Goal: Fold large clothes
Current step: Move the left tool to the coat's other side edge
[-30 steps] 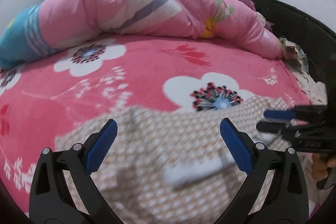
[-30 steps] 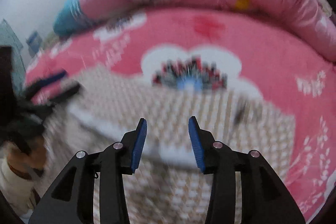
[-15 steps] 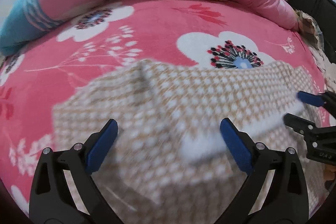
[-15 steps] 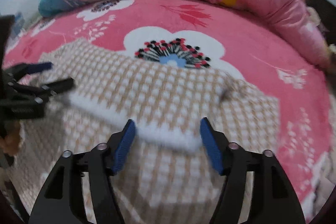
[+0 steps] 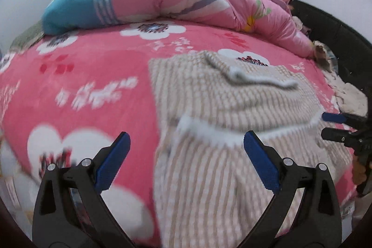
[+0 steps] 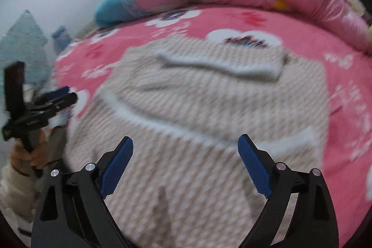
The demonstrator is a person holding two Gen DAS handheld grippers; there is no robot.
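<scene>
Beige knitted sweater [image 5: 232,108] with fuzzy white trim lies rumpled on plush blanket [image 5: 93,76].

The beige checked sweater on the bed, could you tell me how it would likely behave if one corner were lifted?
The sweater would probably drape and sag, since it lies in soft folds. Its thick knit suggests some weight. On the fleecy blanket it would likely drag, not slide.

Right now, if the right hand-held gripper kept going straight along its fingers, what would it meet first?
Most likely the beige checked garment spread on the pink bedspread; the right hand-held gripper, jaws opening and empty, points down at it. Depth is blurred.
</scene>
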